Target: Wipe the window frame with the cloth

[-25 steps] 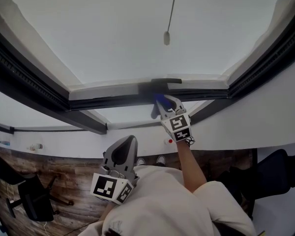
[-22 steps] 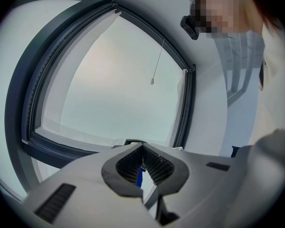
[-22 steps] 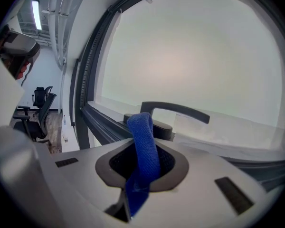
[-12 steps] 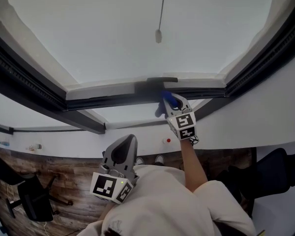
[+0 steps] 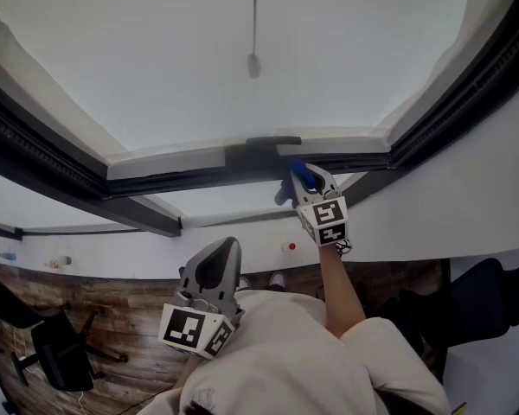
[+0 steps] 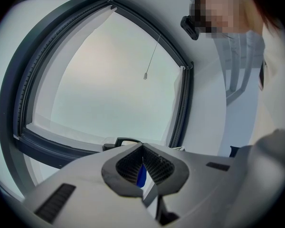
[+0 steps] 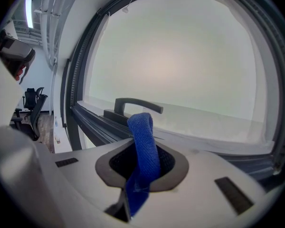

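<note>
Near window frame (image 5: 199, 181), cloth (image 5: 301, 175) clamped.

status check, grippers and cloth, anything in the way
Right gripper shut on blue cloth, up at dark window frame beside its dark lever handle. Left gripper shut, empty, low by torso. Nothing blocking the frame.

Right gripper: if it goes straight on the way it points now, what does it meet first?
Probably the lower rail of the window frame, beside the handle. The blue cloth in the right gripper sticks out ahead, so it would touch first; depth unclear.
</note>
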### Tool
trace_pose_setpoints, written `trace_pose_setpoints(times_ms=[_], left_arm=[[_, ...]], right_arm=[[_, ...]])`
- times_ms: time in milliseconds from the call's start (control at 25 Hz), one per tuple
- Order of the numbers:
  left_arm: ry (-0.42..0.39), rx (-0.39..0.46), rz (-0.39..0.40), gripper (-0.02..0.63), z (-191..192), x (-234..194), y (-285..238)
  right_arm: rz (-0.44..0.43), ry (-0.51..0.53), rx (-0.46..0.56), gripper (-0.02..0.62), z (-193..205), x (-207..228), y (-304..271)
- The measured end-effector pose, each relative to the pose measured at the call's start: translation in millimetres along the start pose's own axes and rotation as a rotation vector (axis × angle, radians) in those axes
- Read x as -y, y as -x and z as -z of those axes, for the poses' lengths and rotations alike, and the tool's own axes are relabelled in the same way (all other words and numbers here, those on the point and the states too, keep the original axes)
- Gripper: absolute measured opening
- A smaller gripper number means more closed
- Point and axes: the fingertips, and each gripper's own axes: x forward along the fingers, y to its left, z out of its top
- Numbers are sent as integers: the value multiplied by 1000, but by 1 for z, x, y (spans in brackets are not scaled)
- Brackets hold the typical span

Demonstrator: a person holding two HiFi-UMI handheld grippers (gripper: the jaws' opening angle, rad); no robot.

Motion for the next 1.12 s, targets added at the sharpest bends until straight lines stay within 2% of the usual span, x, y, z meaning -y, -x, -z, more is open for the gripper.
trace_pose_setpoints(times_ms=[520,1120], left_arm=[[-3,-5,8,9,5,21,-19],[-10,-13,15,9,12,47,-37]], right_arm=[[-9,-12,9,58,7,24,11],[33,-39,11,58,20,67,30]])
